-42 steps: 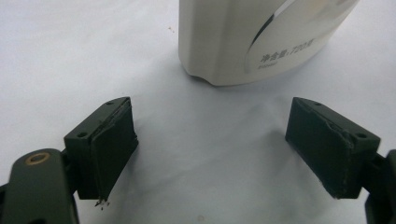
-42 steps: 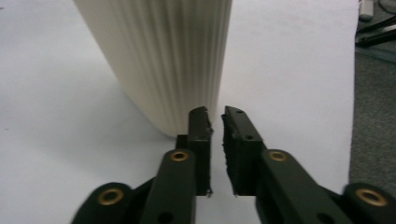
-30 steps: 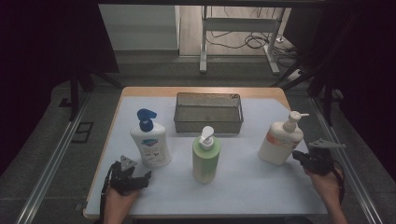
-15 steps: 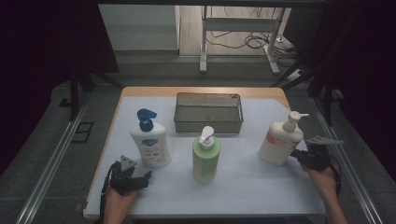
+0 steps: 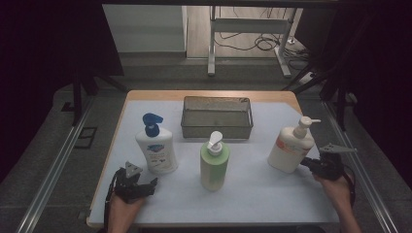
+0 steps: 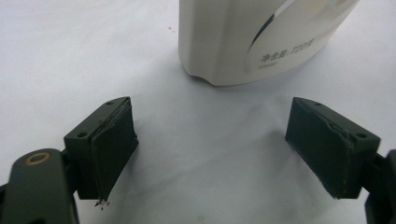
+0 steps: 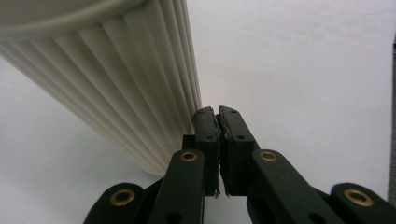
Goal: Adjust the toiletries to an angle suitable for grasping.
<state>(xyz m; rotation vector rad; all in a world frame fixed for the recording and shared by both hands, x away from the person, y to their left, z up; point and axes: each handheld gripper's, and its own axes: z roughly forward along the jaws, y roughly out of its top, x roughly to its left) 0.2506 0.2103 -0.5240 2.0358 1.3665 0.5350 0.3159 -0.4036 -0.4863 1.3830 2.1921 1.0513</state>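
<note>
- Tabletop: white surface, wooden edge.
- Wire basket: dark, at rear centre.
- Blue-pump bottle: white, upright, left.
- Green bottle: upright, centre.
- Ribbed white bottle: upright, right.

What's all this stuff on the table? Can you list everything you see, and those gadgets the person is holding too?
Blue-capped bottle: one, white with a blue pump, left side of the table, just ahead of the left gripper.
Green bottle: one, green with a white pump, near the middle front.
Orange-label bottle: one, white with an orange label, right side, next to the right gripper.
Basket: one, dark wire mesh, back centre.
Table: one, white cover on a wooden top.
Left gripper: one, black, jaws wide apart, front left.
Right gripper: one, black, jaws closed together, right edge.
Hands: two, at the bottom edge.
</note>
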